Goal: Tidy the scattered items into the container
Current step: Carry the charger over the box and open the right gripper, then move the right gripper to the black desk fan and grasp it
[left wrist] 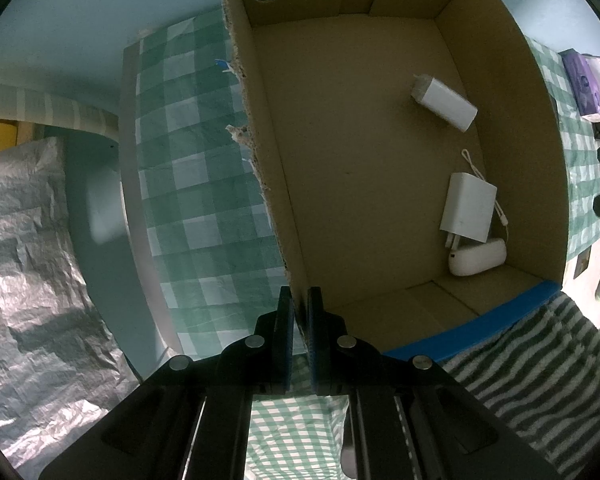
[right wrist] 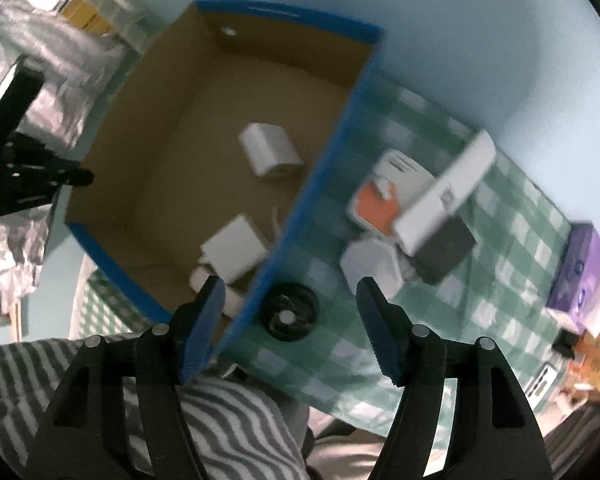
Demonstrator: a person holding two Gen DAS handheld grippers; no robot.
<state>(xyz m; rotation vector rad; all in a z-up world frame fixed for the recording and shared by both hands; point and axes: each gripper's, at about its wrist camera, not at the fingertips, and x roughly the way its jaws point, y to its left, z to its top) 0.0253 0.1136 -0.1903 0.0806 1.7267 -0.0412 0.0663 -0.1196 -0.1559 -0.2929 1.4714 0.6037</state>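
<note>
A blue-rimmed cardboard box (left wrist: pixel 364 168) stands on the green checked cloth; it also shows in the right wrist view (right wrist: pixel 324 184). Inside lie a white charger (left wrist: pixel 468 208), a white power bank (left wrist: pixel 446 102) and a white rounded item (left wrist: pixel 478 263). My left gripper (left wrist: pixel 299 308) is shut on the box's torn left wall. My right gripper (right wrist: pixel 292 308) is open and empty above the box's right wall. Outside the box lie a black coiled cable (right wrist: pixel 290 316), a white square item (right wrist: pixel 370 266), an orange and white box (right wrist: pixel 384 196), a long white device (right wrist: pixel 448 196) and a dark block (right wrist: pixel 446 250).
A purple box (right wrist: pixel 578 268) and small packets sit at the cloth's right end. Crinkled silver sheeting (left wrist: pixel 24 264) lies left of the table. A striped towel (left wrist: pixel 540 364) is below the box's near edge. The left gripper shows at the left of the right wrist view (right wrist: pixel 32 176).
</note>
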